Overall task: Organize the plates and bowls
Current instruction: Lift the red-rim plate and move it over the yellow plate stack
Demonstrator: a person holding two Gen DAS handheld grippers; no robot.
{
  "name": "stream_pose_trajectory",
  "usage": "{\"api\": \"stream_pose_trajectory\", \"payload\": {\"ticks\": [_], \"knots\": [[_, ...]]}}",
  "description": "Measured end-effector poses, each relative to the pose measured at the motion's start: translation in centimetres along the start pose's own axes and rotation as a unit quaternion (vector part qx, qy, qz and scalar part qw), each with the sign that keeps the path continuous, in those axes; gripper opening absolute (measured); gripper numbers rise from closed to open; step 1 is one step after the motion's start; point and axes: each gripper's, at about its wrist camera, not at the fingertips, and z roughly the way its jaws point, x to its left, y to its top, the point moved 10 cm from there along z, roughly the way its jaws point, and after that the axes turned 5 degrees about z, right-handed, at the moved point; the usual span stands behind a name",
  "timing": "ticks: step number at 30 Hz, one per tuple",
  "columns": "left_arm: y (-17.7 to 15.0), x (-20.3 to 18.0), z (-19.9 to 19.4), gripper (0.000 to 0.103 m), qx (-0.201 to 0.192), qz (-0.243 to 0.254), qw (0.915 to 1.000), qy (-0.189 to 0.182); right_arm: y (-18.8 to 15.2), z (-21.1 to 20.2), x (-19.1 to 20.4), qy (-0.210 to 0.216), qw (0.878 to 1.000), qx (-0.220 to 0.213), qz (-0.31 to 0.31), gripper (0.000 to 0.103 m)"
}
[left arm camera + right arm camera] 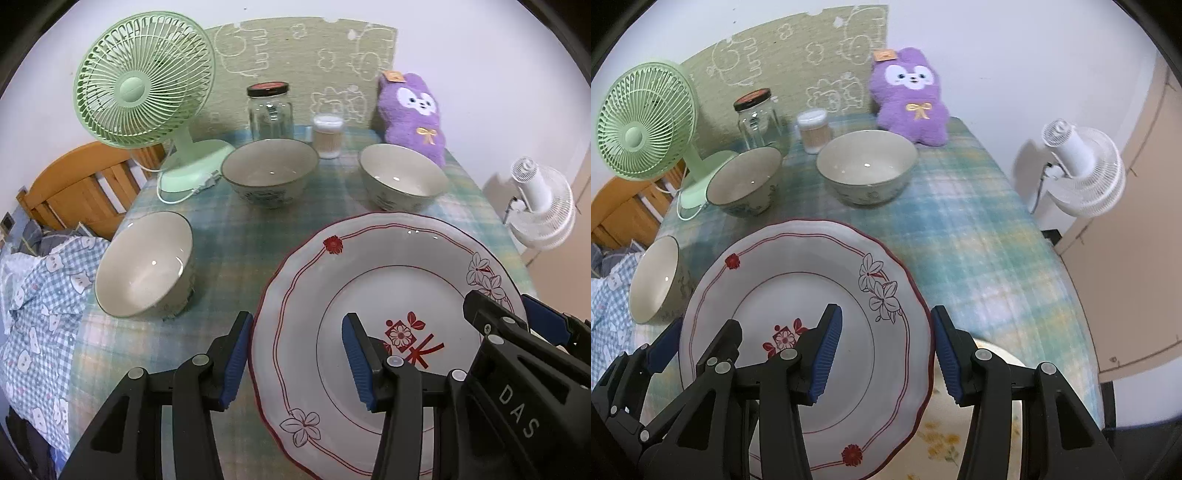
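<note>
**Red-trimmed plate about to get grabbed from both sides**

Glazed white ceramic with a wavy red rim and flower prints, the big round plate (pixel 373 295) sits at the near edge of the blue-green plaid tablecloth (pixel 979 229). The left gripper (pixel 295 360) is spread wide, its blue pads straddling the plate's left rim, one pad outside and one over the well, nothing pinched yet. The right gripper (pixel 886 354) is just as wide, straddling the right rim the same way. Best bet here: both should close squarely on the rim together, so the plate comes up level rather than tipping. A second dish with a yellow floral print (pixel 960 435) peeks out under the plate's right side, so it looks partly stacked already, though how much contact there is can't be told.

Next down, three cream stoneware bowls, all empty: the middle bowl (pixel 269 170), the right bowl (pixel 402 177), and the near-left bowl (pixel 144 262), which is tilted on its side. The clear glass jar with a black lid (pixel 271 110) looks empty. The small plastic tub (pixel 327 136) holds something tan, maybe cotton swabs.
</note>
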Motion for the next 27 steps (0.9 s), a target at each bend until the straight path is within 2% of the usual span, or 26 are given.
{"api": "stream_pose_trajectory", "payload": {"ticks": [9, 16, 27], "knots": [[-1.8, -2.6, -1.7, 0.049, 0.000, 0.016, 0.9998, -0.012, -2.2, -1.6, -3.3, -0.008, 1.000, 0.002, 0.016, 0.053], [-3.5, -5.4, -2.2, 0.049, 0.015, 0.012, 0.9996, -0.020, -3.7, -1.9, -6.4, -0.012, 1.000, 0.013, 0.010, 0.053], [-5.8, -9.6, -1.7, 0.049, 0.041, 0.013, 0.9990, -0.011, -5.5, -0.4, -10.6, -0.009, 0.999, 0.042, -0.008, 0.053]]}}
